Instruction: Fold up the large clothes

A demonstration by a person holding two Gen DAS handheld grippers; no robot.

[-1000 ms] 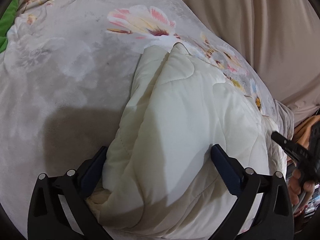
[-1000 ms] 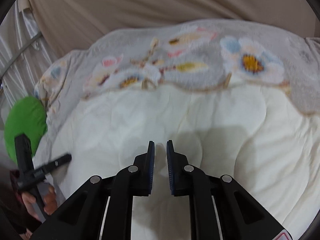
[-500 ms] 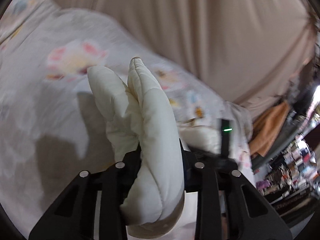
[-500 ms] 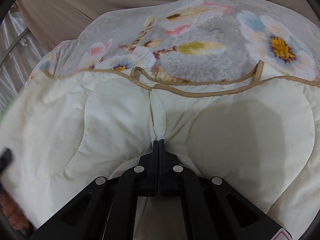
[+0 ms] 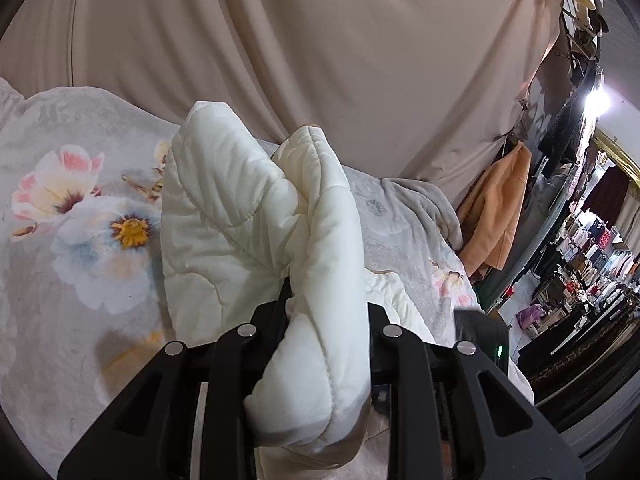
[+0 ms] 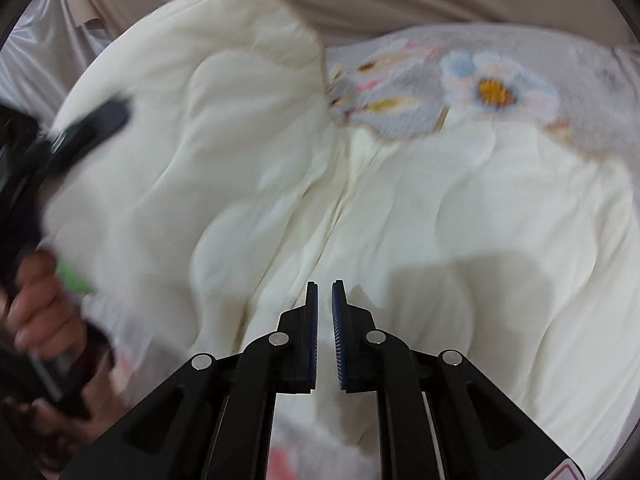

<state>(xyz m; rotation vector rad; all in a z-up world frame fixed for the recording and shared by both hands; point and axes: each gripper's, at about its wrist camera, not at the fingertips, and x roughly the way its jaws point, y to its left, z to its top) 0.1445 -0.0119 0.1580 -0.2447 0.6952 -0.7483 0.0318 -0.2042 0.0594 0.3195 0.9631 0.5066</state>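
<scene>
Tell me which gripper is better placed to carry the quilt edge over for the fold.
Probably left: the left gripper is closing on a bunched fold of the quilt. The right gripper is opening, with nothing between its pads.

Left hand-held gripper [image 5: 326, 312] has clamped and lifted the quilt [image 5: 260, 216].

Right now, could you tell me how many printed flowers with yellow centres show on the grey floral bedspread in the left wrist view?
1: a pale blue flower with a yellow centre, left of the lifted cream quilted garment. That garment may hide others on the grey floral bedspread.

beige curtain [image 5: 320, 60], floral bedspread [image 5: 80, 220], bright lamp [image 5: 598, 100]
</scene>
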